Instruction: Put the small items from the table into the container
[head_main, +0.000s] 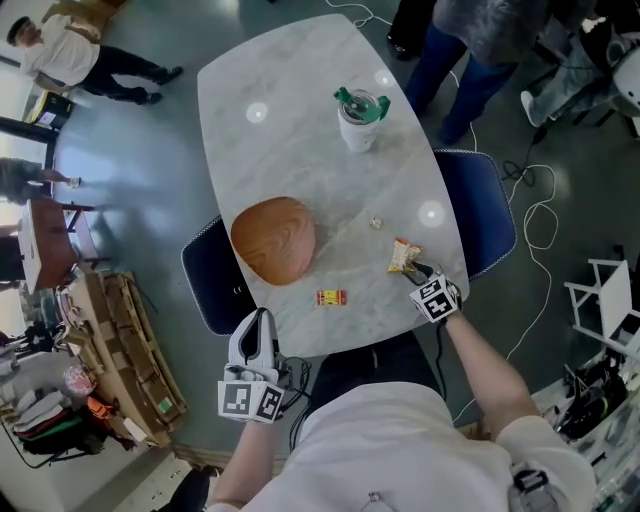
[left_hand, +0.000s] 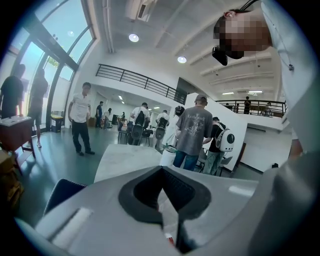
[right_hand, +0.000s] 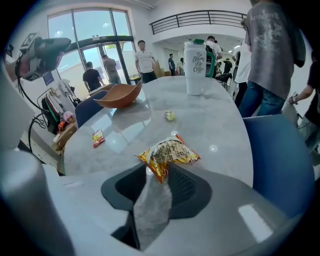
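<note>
One red packet (head_main: 331, 297) lies near the table (head_main: 290, 120) edge.

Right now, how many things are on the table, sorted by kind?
Bowl: 1
Cup: 1
Packets: 2
Candy: 1
Total: 5

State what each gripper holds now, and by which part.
Nothing is held. The right gripper has its jaws opening, with the near corner of the snack packet between them, not pinched. The left gripper has nothing between its jaws.
</note>
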